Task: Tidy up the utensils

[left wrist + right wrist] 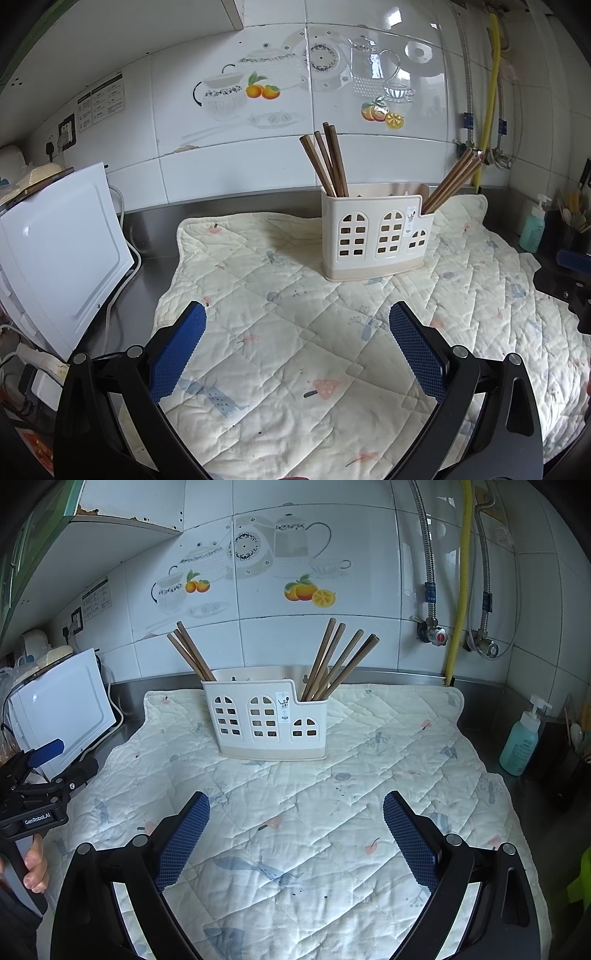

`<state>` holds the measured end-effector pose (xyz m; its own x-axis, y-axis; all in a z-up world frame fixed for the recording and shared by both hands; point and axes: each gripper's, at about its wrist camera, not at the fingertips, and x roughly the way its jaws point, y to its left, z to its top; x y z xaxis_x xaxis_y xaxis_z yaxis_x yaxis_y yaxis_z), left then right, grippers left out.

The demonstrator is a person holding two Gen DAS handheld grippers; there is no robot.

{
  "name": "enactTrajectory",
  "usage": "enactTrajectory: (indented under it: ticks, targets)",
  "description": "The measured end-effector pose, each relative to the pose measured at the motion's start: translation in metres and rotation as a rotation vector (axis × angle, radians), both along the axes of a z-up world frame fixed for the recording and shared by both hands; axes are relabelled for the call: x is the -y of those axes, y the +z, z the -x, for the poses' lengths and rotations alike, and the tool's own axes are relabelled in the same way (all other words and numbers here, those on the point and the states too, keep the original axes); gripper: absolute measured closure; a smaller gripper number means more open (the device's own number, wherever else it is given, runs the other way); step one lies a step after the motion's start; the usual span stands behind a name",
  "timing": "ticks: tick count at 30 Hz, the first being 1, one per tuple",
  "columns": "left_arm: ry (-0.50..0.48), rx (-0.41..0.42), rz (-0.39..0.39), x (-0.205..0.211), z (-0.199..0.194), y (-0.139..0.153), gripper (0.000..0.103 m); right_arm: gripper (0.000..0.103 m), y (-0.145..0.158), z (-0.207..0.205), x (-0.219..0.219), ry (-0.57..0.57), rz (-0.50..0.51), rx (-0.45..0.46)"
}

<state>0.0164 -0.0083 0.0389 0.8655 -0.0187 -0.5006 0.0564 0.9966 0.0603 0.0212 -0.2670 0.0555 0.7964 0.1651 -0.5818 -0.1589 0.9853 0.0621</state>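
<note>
Both tools apart over the quilted mat

Left tool (297, 314) and right tool (296, 803) gape, holding nothing; the holder (265, 720) with chopsticks (334, 661) (two bunches) stands near the mat's (332, 794) back edge.

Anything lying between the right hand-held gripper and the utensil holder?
No. Only bare quilted mat separates the right hand-held gripper from the utensil holder, per the right wrist view.

A steel counter (480, 723) ran along the tiled wall. On it lay a quilted mat (332, 812) w/ a cream utensil holder (266, 720) standing near its back edge, approx. centred. Left of the mat sat a white appliance (62, 709); right of it, a teal pump bottle (521, 742) beside a dark container (569, 771).
</note>
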Motion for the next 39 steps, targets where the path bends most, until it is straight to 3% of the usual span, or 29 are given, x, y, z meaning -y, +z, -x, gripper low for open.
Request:
enactTrajectory:
  ticks: [39]
  targets:
    - [-0.015,-0.009,-0.004,0.0058,-0.0018,-0.0029,0.005,0.011,-0.0052,-0.0017,0.0015,0.003,0.001,-0.016]
